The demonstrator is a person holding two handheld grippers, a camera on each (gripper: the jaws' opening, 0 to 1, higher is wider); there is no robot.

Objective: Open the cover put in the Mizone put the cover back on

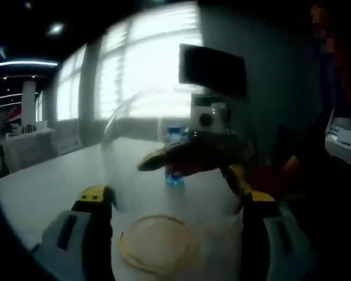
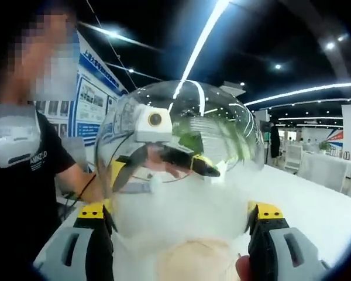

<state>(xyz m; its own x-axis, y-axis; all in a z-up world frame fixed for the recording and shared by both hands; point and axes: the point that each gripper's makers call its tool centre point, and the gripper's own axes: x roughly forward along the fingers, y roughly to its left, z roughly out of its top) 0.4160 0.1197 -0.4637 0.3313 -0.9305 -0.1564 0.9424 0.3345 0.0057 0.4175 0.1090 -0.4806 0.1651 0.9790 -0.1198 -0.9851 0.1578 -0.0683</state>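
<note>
**Q:** Which step does the figure show?

**A:** Handling of the cover (image 1: pixel 175 140). The left gripper (image 1: pixel 175 199) has a jaw against each side of the clear dome and appears clenched on it. The right gripper (image 2: pixel 178 213) flanks it the same way from the opposite side. Each gripper is visible through the dome ahead of the other's jaws.

**Q:** Where is the Mizone?

**A:** In the left gripper view, the Mizone bottle (image 1: pixel 174 167) stands upright on the white table (image 1: pixel 41 187), straight ahead between the jaws and seen through the dome. It cannot be told whether it is under the dome or past its far wall. If it is past the wall, which seems likelier, the opening lift is in hand and the insertion is not yet done.

**Q:** What does the next move call for?

**A:** Probably an even two-handed lift, keeping the dome level, and then one gripper freed to fetch the bottle. A one-sided grip on so smooth a wall could slip.

**Q:** Materials and shapes?

**A:** The cover is a thin, glossy, transparent hemisphere that mirrors the ceiling lights. A pale, flat, matte round disc (image 1: pixel 158 243) lies low between the jaws, close to the camera, and may be the base. The bottle is small and clear, with a blue band. The jaws are dark with yellow tips. A person (image 2: pixel 23 152) stands to the left of the right gripper.
</note>
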